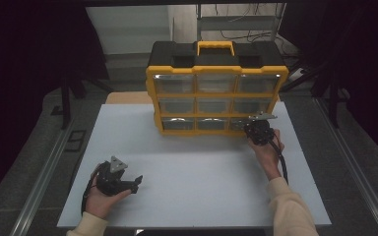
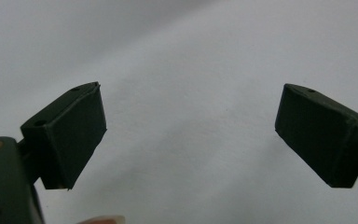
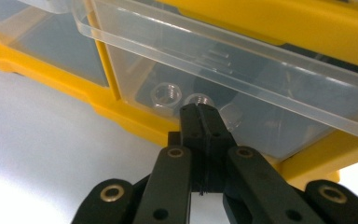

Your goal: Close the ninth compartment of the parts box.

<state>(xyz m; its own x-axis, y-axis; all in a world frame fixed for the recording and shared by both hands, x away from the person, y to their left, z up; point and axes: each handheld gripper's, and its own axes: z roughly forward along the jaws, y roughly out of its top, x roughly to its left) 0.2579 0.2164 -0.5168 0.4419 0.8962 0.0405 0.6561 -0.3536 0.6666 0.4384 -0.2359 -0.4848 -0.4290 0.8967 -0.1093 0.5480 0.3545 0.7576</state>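
The yellow-and-black plastic drawer organiser (image 1: 216,88) sits at the white tabletop's (image 1: 192,167) far edge. The right gripper (image 3: 201,112), jaws pinched together, presses its clear bottom-right drawer (image 3: 242,88); I'd push straight and slow. The left gripper (image 2: 186,135) idles wide open near the front-left corner.

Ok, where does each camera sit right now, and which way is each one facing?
High view: above the person's side, looking forward and down on the white table and yellow-and-black plastic drawer cabinet; both forearms, left tongs, right tongs.
Left gripper view: rides the left tongs, open over the white tabletop.
Right gripper view: rides the right tongs, shut, at the clear plastic bottom drawer holding metal hex nuts.
Shared: high and right gripper views both show the cabinet.
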